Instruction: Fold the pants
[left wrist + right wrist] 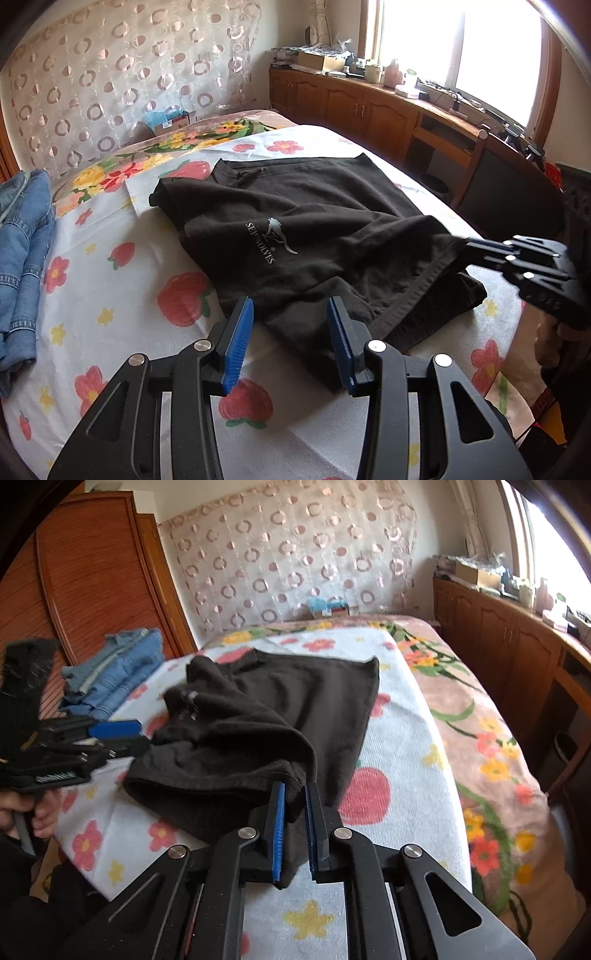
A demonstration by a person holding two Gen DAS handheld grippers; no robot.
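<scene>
A bed [110,295] spread with a white towel printed in strawberries and flowers fills the room's centre, and the black pants [314,236] lie crumpled across its middle, a white logo facing up. The left gripper [291,325] hangs just above the near edge of the pants with its blue pads spread wide and nothing between them. The right gripper [293,819], at 3 o'clock in the left view, is closed down on a bunched edge of the pants and lifts it. Folded blue jeans [22,251] sit at 9 o'clock. A wooden cabinet [351,107] runs under the bright window [461,44] at 1 o'clock; a circle-patterned curtain [110,74] hangs at 11.
</scene>
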